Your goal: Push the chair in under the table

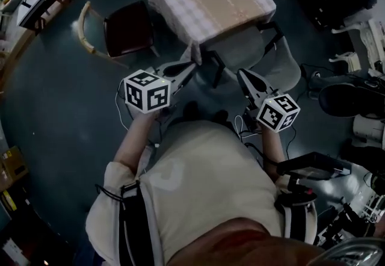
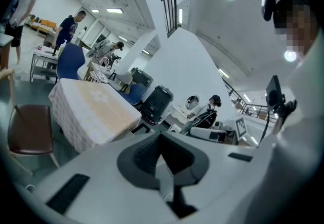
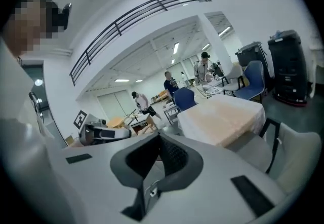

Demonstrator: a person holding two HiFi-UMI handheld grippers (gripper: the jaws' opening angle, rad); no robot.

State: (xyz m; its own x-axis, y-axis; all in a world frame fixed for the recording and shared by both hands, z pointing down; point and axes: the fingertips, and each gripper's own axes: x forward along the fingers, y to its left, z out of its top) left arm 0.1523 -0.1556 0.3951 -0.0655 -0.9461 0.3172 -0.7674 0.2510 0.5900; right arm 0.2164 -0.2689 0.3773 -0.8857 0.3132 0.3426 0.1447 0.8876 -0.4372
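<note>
- Seat and back of the grey chair (image 1: pixel 275 59) are pale plastic on a black frame.
- It stands on the floor at the near side of the cloth-covered worktop (image 1: pixel 228 6), seat partly under it, just beyond both tongs.
- Left tongs (image 1: pixel 192 67) and right tongs (image 1: pixel 242 74) are pressed together, pinching nothing.
- Its front faces the worktop, its back the person.

Cream short-sleeved shirt (image 1: pixel 210 186); black shoulder straps (image 1: pixel 129 222); grey left claw (image 1: pixel 192 67) and right claw (image 1: pixel 241 73), black-and-white marker cubes (image 1: pixel 146 91)
</note>
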